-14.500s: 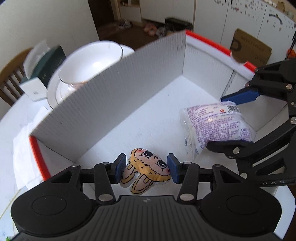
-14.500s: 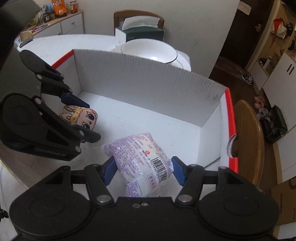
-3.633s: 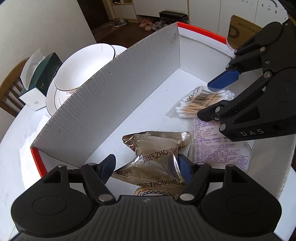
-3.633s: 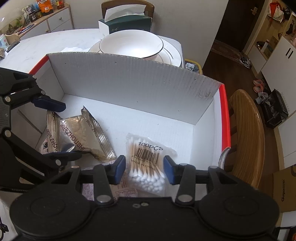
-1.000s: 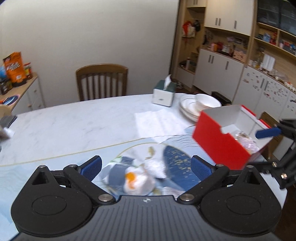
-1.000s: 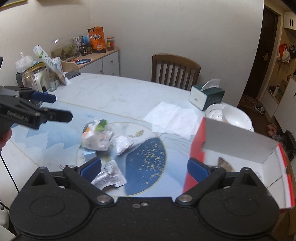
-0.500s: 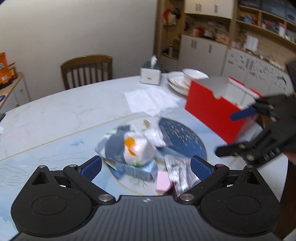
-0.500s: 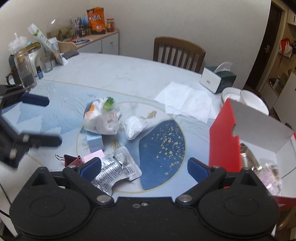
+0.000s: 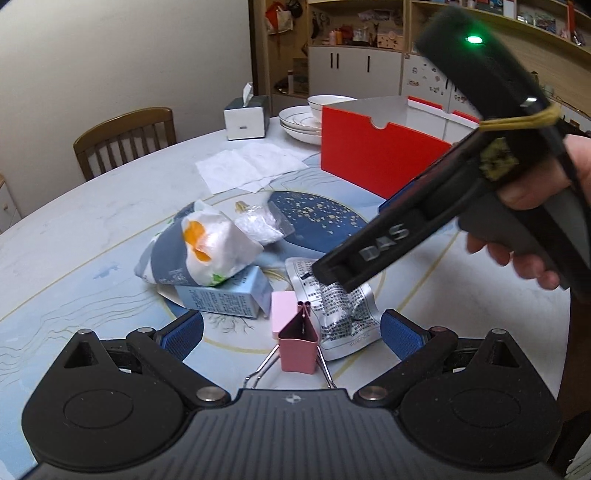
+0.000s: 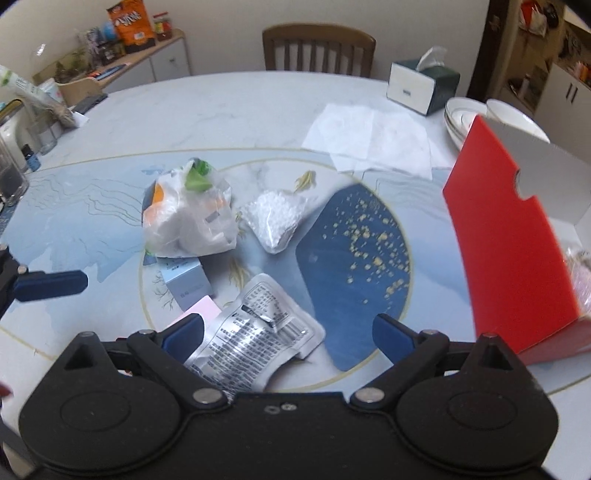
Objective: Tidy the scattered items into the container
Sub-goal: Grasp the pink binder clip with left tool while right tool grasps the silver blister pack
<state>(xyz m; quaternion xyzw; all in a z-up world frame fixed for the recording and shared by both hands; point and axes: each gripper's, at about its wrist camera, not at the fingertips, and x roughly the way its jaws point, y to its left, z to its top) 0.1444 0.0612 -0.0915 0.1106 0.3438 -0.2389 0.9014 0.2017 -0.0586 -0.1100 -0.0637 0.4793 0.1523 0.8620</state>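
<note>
Left hand-held gripper spread wide, pink binder clip between its fingers on desk. Right hand-held gripper agape over silver pouch; red box at right.

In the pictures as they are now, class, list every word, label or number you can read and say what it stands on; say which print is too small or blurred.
"DAS": raised letters on the side of the right gripper, seen from the left wrist.
Silver foil pouch: lines of black print, too small to read.
Light blue carton: small print, unreadable.
Orange snack bag on the sideboard: a logo, too blurred.
Tissue box: a small dark label, unreadable.
</note>
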